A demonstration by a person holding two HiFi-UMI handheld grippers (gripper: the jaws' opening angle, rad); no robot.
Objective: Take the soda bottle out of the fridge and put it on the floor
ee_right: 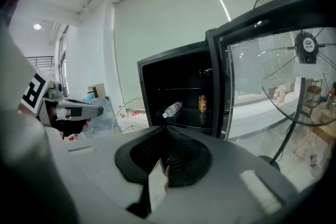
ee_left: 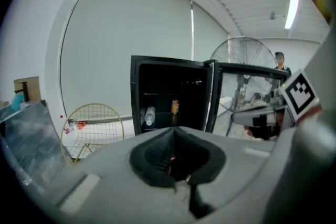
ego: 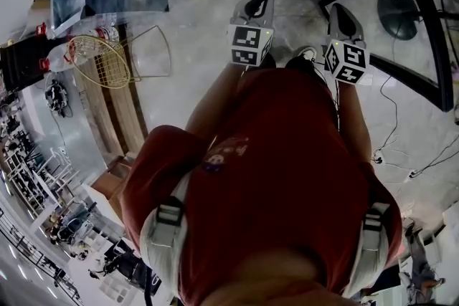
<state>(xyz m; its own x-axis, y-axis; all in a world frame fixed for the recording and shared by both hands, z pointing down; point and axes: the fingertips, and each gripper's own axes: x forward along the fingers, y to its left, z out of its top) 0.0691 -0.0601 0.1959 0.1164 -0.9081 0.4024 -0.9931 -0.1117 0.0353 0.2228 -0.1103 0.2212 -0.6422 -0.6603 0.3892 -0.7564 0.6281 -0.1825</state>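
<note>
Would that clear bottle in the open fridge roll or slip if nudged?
The bottle looks round and seems to lie on its side on the shelf, so a nudge would probably roll it. Its clear, smooth-looking wall may be slippery and give a little under a squeeze. How heavy, I cannot tell.

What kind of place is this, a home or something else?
Probably a large hall or workspace, not a home: a black fridge stands open near a pedestal fan, on a bare stone-like floor.

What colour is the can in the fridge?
The can is orange, clearest in the right gripper view.
</note>
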